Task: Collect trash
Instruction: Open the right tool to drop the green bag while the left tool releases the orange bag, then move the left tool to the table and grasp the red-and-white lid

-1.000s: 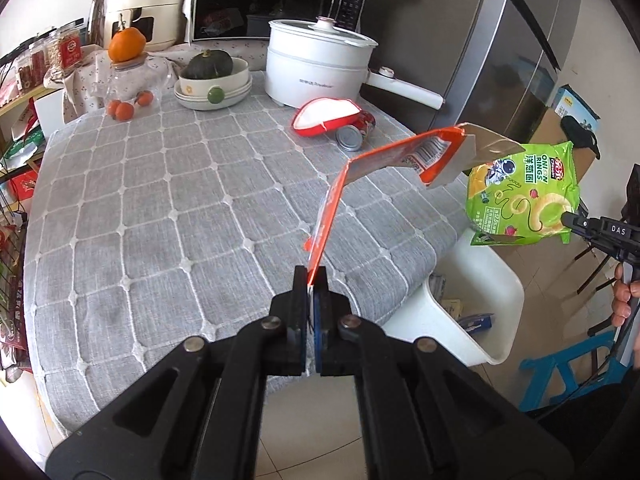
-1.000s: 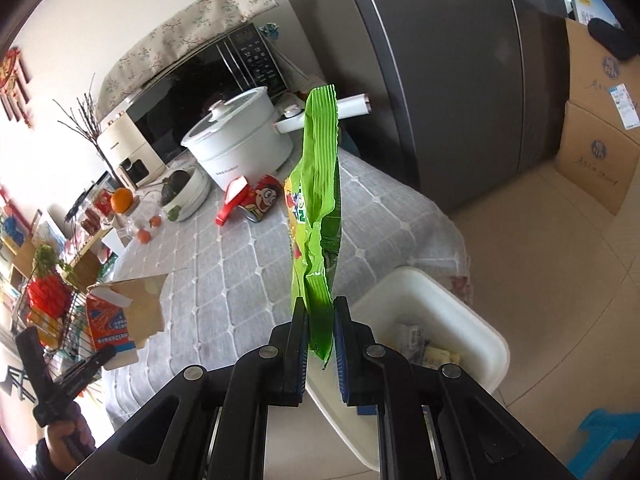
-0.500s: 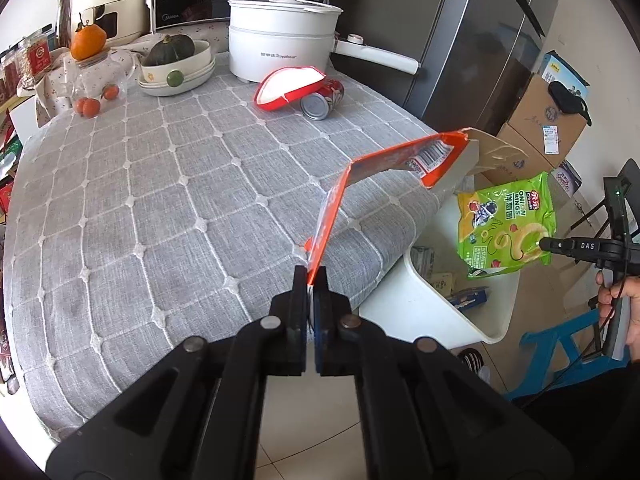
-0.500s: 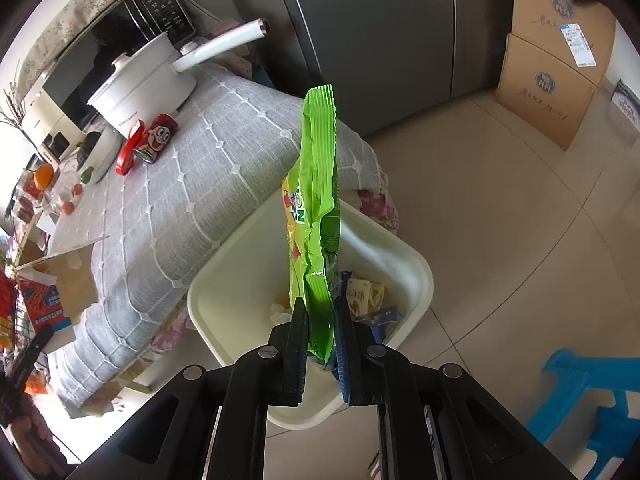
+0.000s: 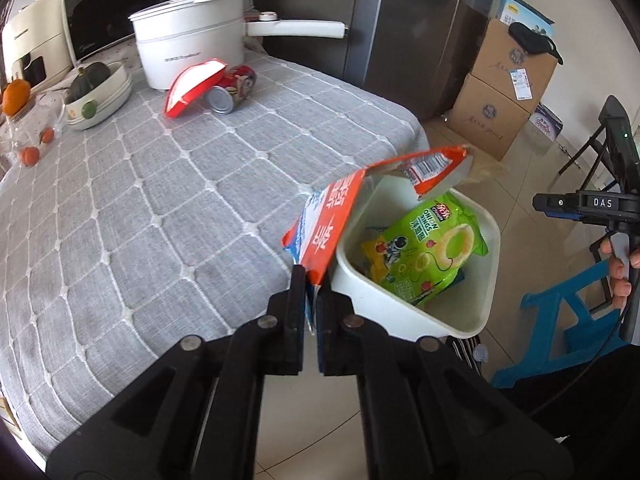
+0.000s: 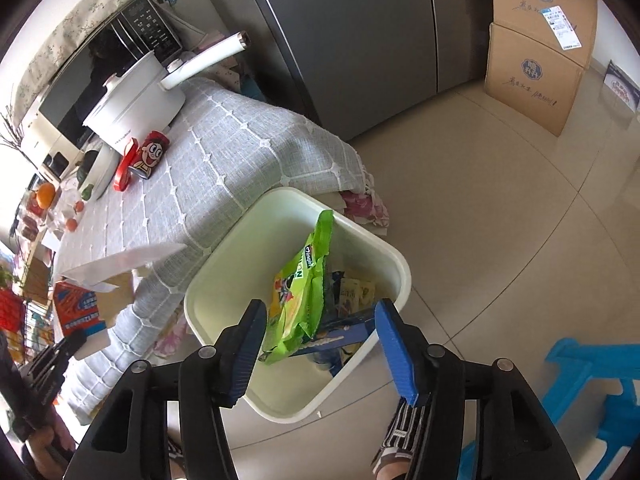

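Left wrist view: left gripper (image 5: pixel 311 280) is seen clamped on the bottom corner of the orange carton (image 5: pixel 340 220). Carton's long axis is angled up and fwd-right from the jaws, torn open end (image 5: pixel 440 168) held over the near rim of the white bin (image 5: pixel 400 308). Green chip bag (image 5: pixel 428 248) is found lying inside the bin.

Right wrist view: right gripper (image 6: pixel 320 340) is spread wide, nothing held, poised above the bin (image 6: pixel 224 300). Chip bag (image 6: pixel 304 292) is seen below, between the fingers, long axis pointing away. Left is judged nearer the next drop; carton needs carrying fwd over the bin.
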Motion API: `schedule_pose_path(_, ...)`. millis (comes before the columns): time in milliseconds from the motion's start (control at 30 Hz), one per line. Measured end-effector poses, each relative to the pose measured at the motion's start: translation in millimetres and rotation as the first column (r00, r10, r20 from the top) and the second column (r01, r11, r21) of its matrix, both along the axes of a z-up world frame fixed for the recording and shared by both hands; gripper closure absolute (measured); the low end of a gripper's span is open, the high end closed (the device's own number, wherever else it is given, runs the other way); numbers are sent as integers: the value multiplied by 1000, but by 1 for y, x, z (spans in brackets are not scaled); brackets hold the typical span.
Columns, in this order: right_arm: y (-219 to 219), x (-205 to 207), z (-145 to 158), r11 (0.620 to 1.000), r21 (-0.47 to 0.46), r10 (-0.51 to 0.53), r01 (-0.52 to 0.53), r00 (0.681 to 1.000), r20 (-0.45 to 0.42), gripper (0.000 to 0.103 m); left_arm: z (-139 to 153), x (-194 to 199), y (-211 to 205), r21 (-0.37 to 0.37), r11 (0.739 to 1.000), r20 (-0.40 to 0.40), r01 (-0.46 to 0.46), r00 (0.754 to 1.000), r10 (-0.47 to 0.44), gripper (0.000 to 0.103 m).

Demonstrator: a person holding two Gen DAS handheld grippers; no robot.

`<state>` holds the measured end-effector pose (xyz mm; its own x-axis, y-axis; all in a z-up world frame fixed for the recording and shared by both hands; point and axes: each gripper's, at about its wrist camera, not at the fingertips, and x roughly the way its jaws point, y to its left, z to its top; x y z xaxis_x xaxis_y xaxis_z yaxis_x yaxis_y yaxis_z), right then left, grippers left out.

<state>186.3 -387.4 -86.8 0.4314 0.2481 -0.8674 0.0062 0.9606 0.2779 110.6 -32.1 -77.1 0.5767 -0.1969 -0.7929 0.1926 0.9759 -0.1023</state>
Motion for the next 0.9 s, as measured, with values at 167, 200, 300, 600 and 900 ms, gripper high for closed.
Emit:
schedule_pose_path(167, -18, -4, 5, 999, 8, -33, 33, 999, 12, 43, 6, 13, -36, -86, 995, -2, 55, 998, -55, 99)
schedule_pose_path(200, -23, -5, 6, 999, 11, -41, 41, 999, 16, 43, 5, 16, -43, -93, 994, -6, 64, 998, -65, 99)
schedule_pose_path(300, -35, -9, 8, 998, 19, -62, 62, 998, 22, 43, -4, 26, -60, -131, 988, -33, 83, 996, -88, 99)
schedule_pose_path(600, -47, -11, 9, 997, 20, -80, 80, 997, 11, 42, -40, 46, -83, -165, 982, -89, 89, 990, -105, 98)
schedule_pose_path(900, -38, -8, 17, 997, 31, -76, 76, 997, 28, 30, -27, 42, -55, -76, 997, -81, 10, 997, -16, 27)
